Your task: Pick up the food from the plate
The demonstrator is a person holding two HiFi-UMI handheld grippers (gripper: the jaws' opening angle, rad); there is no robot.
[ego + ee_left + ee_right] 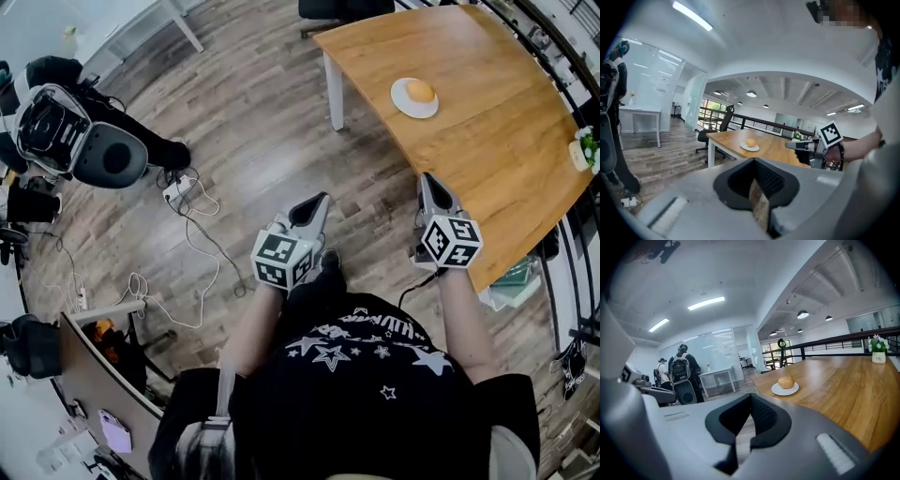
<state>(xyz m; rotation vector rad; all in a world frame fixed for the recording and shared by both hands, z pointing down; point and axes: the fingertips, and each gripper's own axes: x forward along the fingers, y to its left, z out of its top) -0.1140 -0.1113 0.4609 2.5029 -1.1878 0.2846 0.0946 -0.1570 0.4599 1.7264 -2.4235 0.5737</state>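
Hanging well short of the food, both claws sit low in the head view, held out in front of the person's black star-printed shirt (366, 375). The left claw (317, 204) is over the wood-look floor (253, 122), its jaws drawn together with nothing between them; only a thin sliver of floor shows past the pads in the left gripper view. The right claw (427, 184) is likewise closed and empty, its tip over the near edge of the wooden table (506, 141).

The food (420, 91), a round orange-yellow bun, rests on a small white plate (401, 101) on the table, at about 12 o'clock from the right claw and about 1 o'clock from the left claw, well apart from both. In each gripper view the plate lies ahead of the jaws, untouched.

A small white pot of flowers (586, 150) stands at the table's edge, at about 3 o'clock in the head view. On the floor at about 9 to 10 o'clock lie loose cables (202, 244) and a power strip (178, 190). In the right gripper view a person with a backpack (680, 367) stands at about 9 o'clock, far off.
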